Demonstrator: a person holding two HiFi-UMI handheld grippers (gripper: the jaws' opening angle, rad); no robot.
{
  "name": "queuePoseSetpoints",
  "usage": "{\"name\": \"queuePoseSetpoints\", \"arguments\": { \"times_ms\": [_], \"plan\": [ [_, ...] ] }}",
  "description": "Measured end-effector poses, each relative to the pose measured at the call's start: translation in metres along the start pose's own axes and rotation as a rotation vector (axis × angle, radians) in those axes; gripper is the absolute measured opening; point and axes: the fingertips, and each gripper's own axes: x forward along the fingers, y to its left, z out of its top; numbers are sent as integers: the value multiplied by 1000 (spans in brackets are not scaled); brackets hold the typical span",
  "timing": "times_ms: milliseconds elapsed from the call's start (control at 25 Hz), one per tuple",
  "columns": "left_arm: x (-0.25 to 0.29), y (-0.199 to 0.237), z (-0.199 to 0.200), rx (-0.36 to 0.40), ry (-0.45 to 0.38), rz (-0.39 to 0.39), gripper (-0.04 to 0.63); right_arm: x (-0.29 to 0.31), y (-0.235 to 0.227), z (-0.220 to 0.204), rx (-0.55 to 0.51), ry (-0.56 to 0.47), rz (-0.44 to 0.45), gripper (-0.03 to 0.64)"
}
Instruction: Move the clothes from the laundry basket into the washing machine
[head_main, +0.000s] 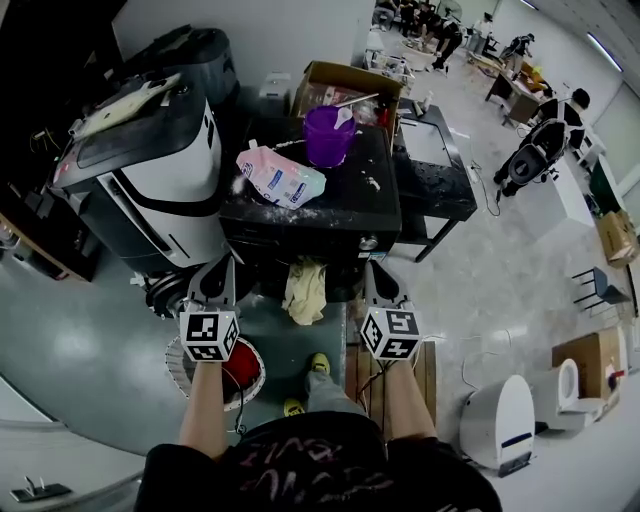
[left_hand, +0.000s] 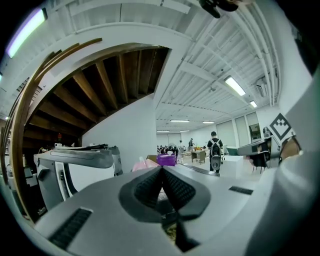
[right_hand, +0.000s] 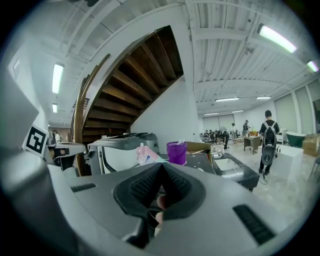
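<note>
1. Looming at my left is a white appliance with a dark lid (head_main: 165, 190); its lid is down.
2. Straight ahead stands a black appliance (head_main: 340, 205), its top dusted with white powder.
3. Behind it sits an open cardboard box (head_main: 345, 78); I cannot make out its contents.
4. Below my left arm lies the laundry basket (head_main: 180, 372), white wire, with a red garment (head_main: 243, 368) inside.
5. A pale yellow cloth (head_main: 306, 292) hangs at the black appliance's front, between my two claws.
6. A pink-and-white pouch (head_main: 280, 178) lies on the black top.
7. Beside it stands a purple cup (head_main: 329, 135) with something pale poking out.
8. My left claw (left_hand: 161, 172) is pinched closed, pads together.
9. My right claw (right_hand: 161, 170) is closed likewise; I see nothing clamped in either.
</note>
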Motion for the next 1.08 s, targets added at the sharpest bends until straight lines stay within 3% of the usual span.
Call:
{"name": "queuePoseSetpoints", "arguments": {
  "times_ms": [1080],
  "plan": [
    [-32, -6, 5, -7, -14, 5, 11, -28, 13, 11, 4, -35, 1, 3]
  ]
}}
